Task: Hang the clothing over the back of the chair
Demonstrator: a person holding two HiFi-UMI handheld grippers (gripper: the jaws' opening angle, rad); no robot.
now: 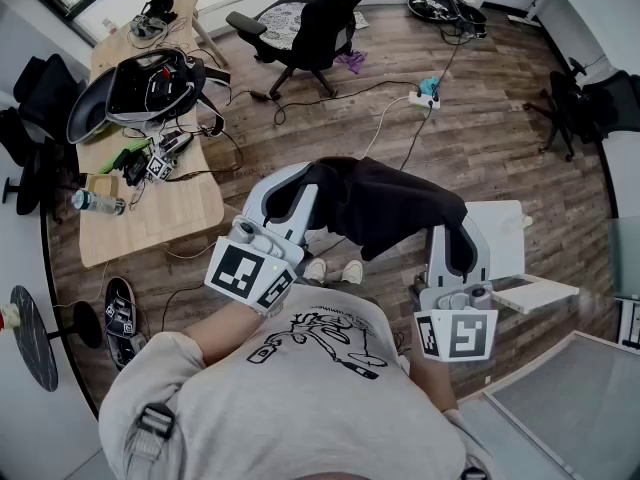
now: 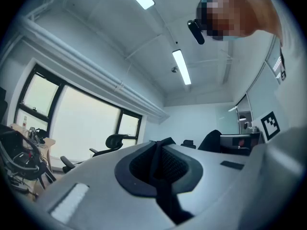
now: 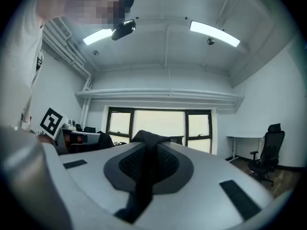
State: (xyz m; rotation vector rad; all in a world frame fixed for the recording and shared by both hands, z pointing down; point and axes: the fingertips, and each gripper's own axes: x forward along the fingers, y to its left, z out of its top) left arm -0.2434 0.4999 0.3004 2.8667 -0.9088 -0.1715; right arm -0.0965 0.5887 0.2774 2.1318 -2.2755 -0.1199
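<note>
Dark clothing (image 1: 390,208): hangs stretched between both grippers, long axis left to right.
Left gripper (image 1: 300,190): jaws closed on one end of the clothing.
Right gripper (image 1: 450,243): jaws closed on the other end.
Chair (image 1: 315,30): well apart, ahead of the jaws, looks nearer the left side.

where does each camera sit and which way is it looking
Head view: on the person's head, facing steeply down at the left gripper, right gripper and dark garment between them; shirt shows.
Left gripper view: on that gripper, facing level toward the windows; shut jaws pinch garment.
Right gripper view: likewise, toward windows, jaws shut on garment.
Shared: both gripper views show windows and garment.
</note>
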